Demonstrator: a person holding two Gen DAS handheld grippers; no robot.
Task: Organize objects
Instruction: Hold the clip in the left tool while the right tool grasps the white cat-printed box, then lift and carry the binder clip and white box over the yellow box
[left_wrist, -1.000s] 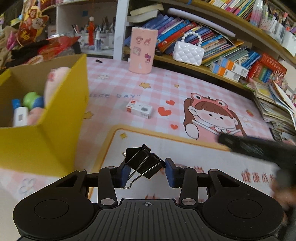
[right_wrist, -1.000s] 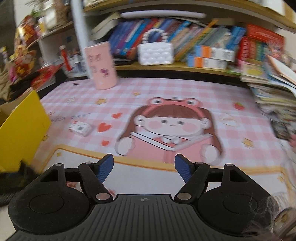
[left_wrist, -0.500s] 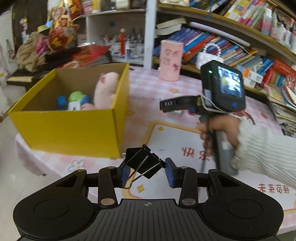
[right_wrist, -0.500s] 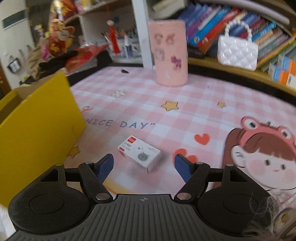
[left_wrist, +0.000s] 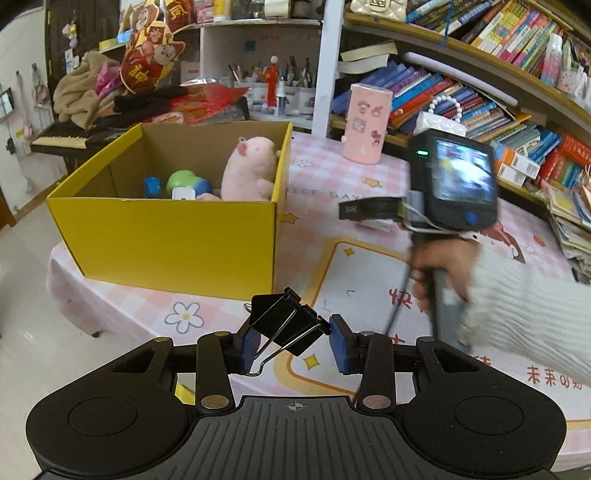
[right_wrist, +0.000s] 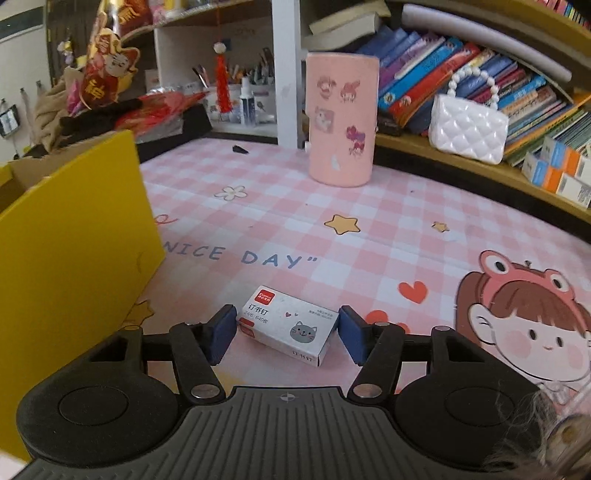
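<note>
Beside the box, our left gripper pinches a clip; our right gripper, jaws just closing, brackets the staples, contact unclear.

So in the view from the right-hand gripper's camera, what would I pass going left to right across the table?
Yellow box → staple box lying between the right gripper's blue pads → pink cylinder holder further back → white quilted handbag on the shelf → frog-hat girl printed on the tablecloth.

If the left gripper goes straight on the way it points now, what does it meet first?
Probably the near wall of the yellow box, directly ahead of the left gripper holding the binder clip; depth is unclear, so perhaps the tablecloth first.
</note>
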